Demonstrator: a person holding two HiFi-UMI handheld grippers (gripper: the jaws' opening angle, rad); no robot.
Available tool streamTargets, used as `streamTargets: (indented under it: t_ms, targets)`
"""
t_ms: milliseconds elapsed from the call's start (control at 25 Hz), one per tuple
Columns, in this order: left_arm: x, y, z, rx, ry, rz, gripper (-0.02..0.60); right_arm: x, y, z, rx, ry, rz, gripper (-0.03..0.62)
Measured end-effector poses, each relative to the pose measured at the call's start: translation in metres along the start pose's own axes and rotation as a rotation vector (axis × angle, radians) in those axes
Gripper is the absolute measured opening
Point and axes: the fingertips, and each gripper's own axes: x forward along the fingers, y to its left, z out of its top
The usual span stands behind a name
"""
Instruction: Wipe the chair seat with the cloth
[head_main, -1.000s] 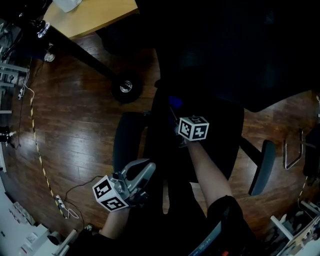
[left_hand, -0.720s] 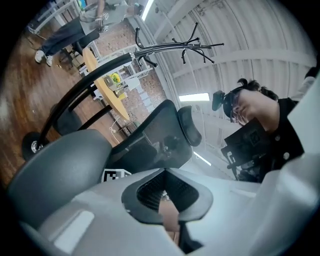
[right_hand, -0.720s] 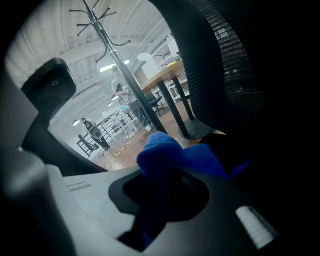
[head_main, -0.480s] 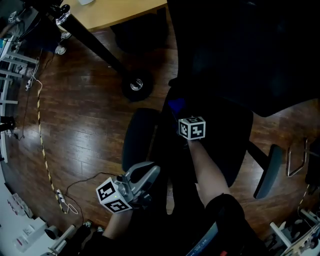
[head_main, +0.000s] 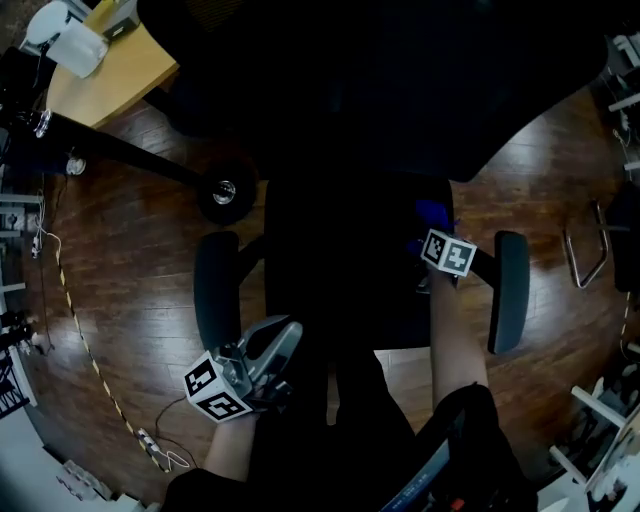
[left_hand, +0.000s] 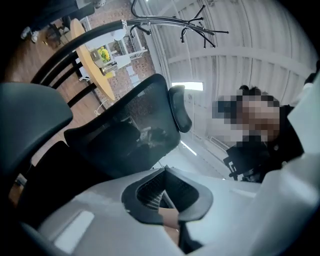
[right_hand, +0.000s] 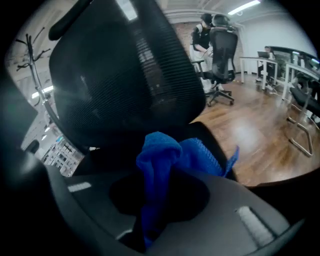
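The black office chair seat (head_main: 345, 265) fills the middle of the head view, very dark. My right gripper (head_main: 434, 228) is over the seat's right side, close to the right armrest (head_main: 508, 290), and is shut on a blue cloth (head_main: 432, 212). The right gripper view shows the cloth (right_hand: 167, 152) bunched between the jaws, with the mesh backrest (right_hand: 125, 75) behind it. My left gripper (head_main: 277, 342) hangs off the seat's front left, near the left armrest (head_main: 215, 290). It is shut and holds nothing.
A wooden table (head_main: 110, 70) stands at the top left, with a dark stand leg and caster (head_main: 222, 190) on the wood floor. A metal chair frame (head_main: 585, 260) sits at the right. A cable (head_main: 80, 330) runs along the floor on the left.
My right gripper has carried the cloth from the seat's left side across to its right side. The left gripper has stayed in about the same spot.
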Motion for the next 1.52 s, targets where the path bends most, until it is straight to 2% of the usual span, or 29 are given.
streamTargets:
  t_ms: [120, 320, 480, 560, 640, 880, 960, 1080, 1160, 1320, 1440, 1520]
  targets:
    - [0.017, -0.008, -0.008, 0.004, 0.029, -0.021, 0.003, -0.022, -0.033, 0.008, 0.027, -0.027, -0.037, 0.061]
    - [0.035, -0.021, -0.021, 0.013, 0.051, -0.047, 0.003, -0.043, -0.037, 0.023, -0.064, -0.075, -0.094, 0.061]
    - [0.024, -0.018, -0.016, 0.013, 0.010, -0.030, 0.003, -0.034, -0.035, 0.012, -0.055, -0.093, -0.037, 0.061]
    - [0.014, -0.015, -0.013, 0.008, -0.012, -0.014, 0.003, -0.030, 0.003, 0.004, -0.030, -0.115, 0.049, 0.061]
    - [0.004, -0.014, -0.007, 0.012, -0.038, 0.007, 0.003, -0.022, 0.067, -0.011, -0.050, -0.110, 0.157, 0.061]
    - [-0.038, -0.007, 0.023, 0.046, -0.163, 0.091, 0.003, 0.019, 0.262, -0.098, -0.160, 0.076, 0.439, 0.061]
    - [-0.051, -0.004, 0.032, 0.047, -0.193, 0.116, 0.003, 0.029, 0.309, -0.118, -0.215, 0.114, 0.481, 0.061]
    - [-0.070, -0.007, 0.039, 0.044, -0.210, 0.132, 0.003, 0.038, 0.347, -0.137, -0.326, 0.167, 0.505, 0.062]
    - [-0.082, -0.003, 0.037, 0.046, -0.223, 0.152, 0.003, 0.044, 0.353, -0.148, -0.363, 0.200, 0.519, 0.063]
    - [-0.090, 0.000, 0.033, 0.053, -0.243, 0.166, 0.003, 0.043, 0.342, -0.155, -0.328, 0.204, 0.536, 0.061]
    - [-0.082, 0.001, 0.035, 0.061, -0.236, 0.148, 0.003, 0.047, 0.308, -0.148, -0.302, 0.185, 0.458, 0.061]
    - [-0.075, 0.000, 0.032, 0.066, -0.204, 0.132, 0.003, 0.046, 0.277, -0.142, -0.278, 0.167, 0.396, 0.061]
